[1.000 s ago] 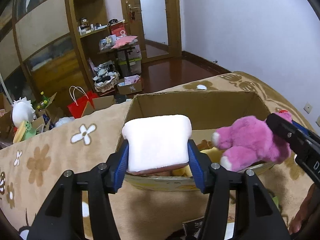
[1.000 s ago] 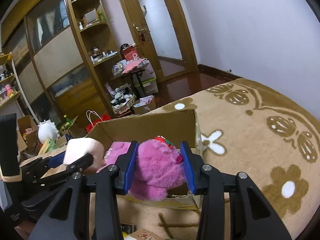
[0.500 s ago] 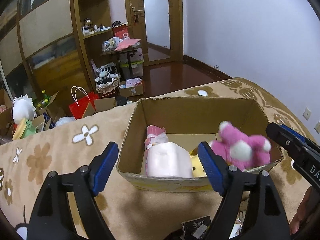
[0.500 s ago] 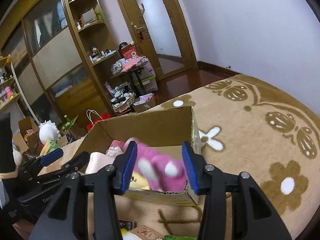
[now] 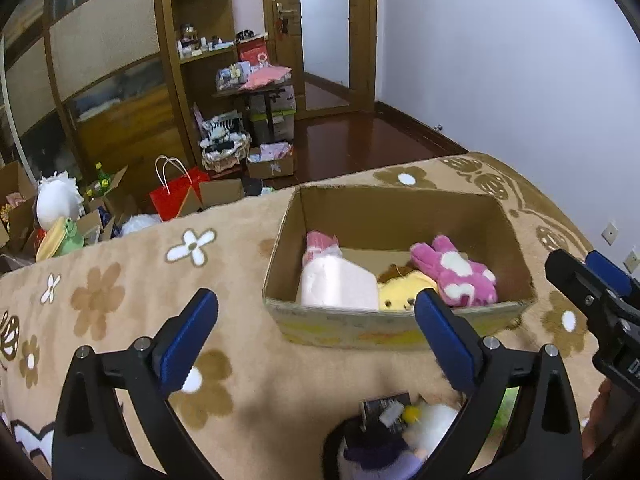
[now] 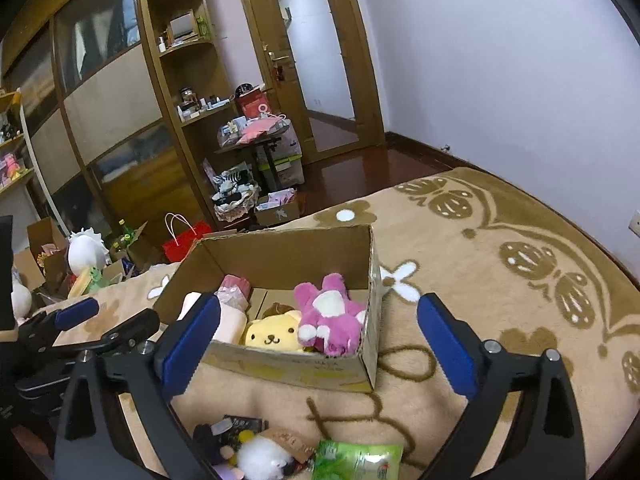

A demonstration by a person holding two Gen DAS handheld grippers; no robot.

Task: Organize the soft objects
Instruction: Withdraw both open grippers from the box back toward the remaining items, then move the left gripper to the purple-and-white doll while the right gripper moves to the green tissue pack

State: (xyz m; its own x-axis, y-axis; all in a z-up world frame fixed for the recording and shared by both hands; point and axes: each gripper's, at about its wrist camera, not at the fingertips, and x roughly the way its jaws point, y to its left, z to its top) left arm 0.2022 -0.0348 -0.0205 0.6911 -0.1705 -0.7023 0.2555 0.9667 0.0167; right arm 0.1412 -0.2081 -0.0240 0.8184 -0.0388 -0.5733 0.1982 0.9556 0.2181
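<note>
Both toys have dropped from the fingers into the cardboard box [image 5: 394, 326].
Left gripper [image 5: 316, 334] and right gripper [image 6: 318, 338] are opening, fingers apart, nothing between; white bread plush [image 5: 338, 290] and pink plush [image 6: 330, 320] lie at frame centre, box wall hiding their lower parts.

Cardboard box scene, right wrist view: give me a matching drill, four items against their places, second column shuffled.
Items:
1. pink-and-white plush bunny
2. yellow plush bear face
3. green foil packet
4. red paper gift bag

Places:
A. blanket, in front of the box
B. floor, beyond the bed
C. box, right end
D. box, middle front

Pairs: 1-C, 2-D, 3-A, 4-B
</note>
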